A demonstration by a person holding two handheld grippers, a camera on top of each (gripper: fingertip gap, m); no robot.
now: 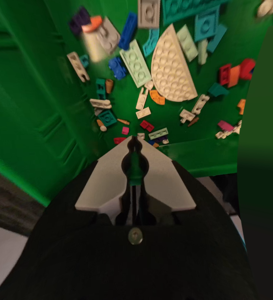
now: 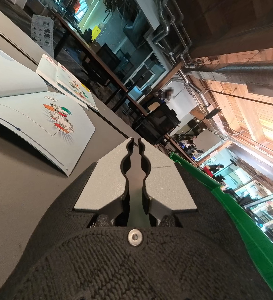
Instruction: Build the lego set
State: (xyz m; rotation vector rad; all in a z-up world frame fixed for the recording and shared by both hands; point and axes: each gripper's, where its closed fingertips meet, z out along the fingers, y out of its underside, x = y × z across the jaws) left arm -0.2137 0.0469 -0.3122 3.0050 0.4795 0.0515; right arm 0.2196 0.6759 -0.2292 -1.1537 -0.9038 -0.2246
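Green bin: a green plastic bin is seen from above in the left wrist view, its floor strewn with loose lego pieces; in the right wrist view only its rim is shown, just to the right of the hand-held gripper there.
Lego pieces: a large white half-round plate is laid near the middle of the bin, a pale mint plate just beside it on the left, blue bricks further up, teal plates at the top, and red and orange pieces towards the right wall — much of this is blurred.
Left hand-held gripper: the grey fingers are closed tip to tip above the bin's near corner; nothing is seen gripped at the tips, though a green shape shows in the gap lower down and cannot be identified.
Right hand-held gripper: it is held low over the grey table, the fingers parted by a narrow gap, nothing between them.
Instruction booklet: it is laid open on the table left of the right hand-held gripper — a page with a drawing of a bird model is turned up.
Second booklet: it is laid further back on the table.
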